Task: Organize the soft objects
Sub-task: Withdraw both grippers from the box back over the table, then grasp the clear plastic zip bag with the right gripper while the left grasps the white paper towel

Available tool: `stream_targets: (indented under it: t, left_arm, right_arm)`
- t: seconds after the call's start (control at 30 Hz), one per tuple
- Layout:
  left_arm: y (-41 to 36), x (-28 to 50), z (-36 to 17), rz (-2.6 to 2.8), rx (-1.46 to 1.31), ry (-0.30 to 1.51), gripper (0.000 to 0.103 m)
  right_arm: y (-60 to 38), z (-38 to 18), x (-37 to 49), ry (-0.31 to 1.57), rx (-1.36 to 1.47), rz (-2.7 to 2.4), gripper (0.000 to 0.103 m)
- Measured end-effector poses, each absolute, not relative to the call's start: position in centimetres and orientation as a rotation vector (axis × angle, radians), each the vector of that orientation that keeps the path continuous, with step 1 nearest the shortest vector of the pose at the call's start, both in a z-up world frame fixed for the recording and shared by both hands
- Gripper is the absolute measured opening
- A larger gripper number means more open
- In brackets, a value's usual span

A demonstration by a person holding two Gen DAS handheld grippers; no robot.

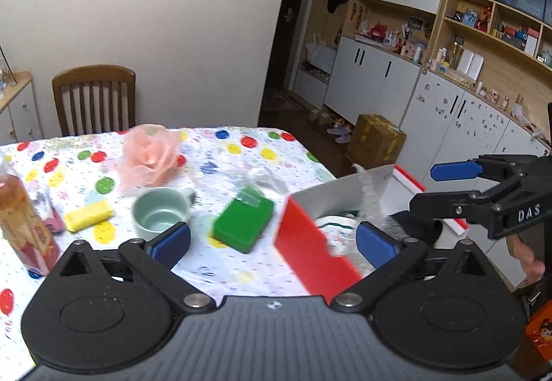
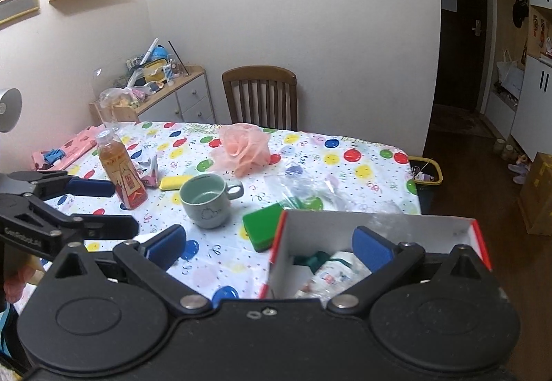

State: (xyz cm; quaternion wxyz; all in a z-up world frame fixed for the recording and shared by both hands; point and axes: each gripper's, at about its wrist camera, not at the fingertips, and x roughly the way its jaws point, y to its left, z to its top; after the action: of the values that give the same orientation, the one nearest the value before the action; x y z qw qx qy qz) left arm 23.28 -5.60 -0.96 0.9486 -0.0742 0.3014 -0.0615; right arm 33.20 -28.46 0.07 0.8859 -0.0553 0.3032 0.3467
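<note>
- Left claw (image 1: pixel 272 244): jaws spread wide, nothing between the blue pads; it hangs over the near edge of the worktop (image 1: pixel 214 263).
- Right claw (image 2: pixel 269 248): jaws likewise wide apart and empty, poised over the near wall of the red-and-white box (image 2: pixel 376 225).
- Red-and-white box: open-topped, at the worktop's near right corner; a soft white printed item (image 2: pixel 331 274) and crinkled clear plastic lie inside, directly below the right claw.
- Green sponge (image 1: pixel 243 225): flat on the dotted cloth, just beside the box's left wall, ahead of the left claw.
- Pale green cup (image 2: pixel 207 199): upright, left of the green sponge.
- Yellow sponge (image 1: pixel 89 215): beyond the cup, near a tea bottle (image 2: pixel 120 170) that stands upright.
- Clear plastic wrap (image 2: pixel 307 186): crumpled behind the green sponge.
- Pink mesh puff (image 2: pixel 243 146): farther back, mid-worktop, well apart from both claws.
- Wooden chair (image 2: pixel 260 96): against the far wall.
</note>
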Motion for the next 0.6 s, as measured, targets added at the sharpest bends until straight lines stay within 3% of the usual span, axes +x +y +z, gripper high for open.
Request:
stream_targets:
  t: [0.6]
  left_arm:
    - [5.1, 22.0, -6.4, -0.190, -0.011, 0.653, 0.103]
  right_arm:
    - [-17.4, -2.0, 39.8, 0.719, -0.141, 0.602, 0.100]
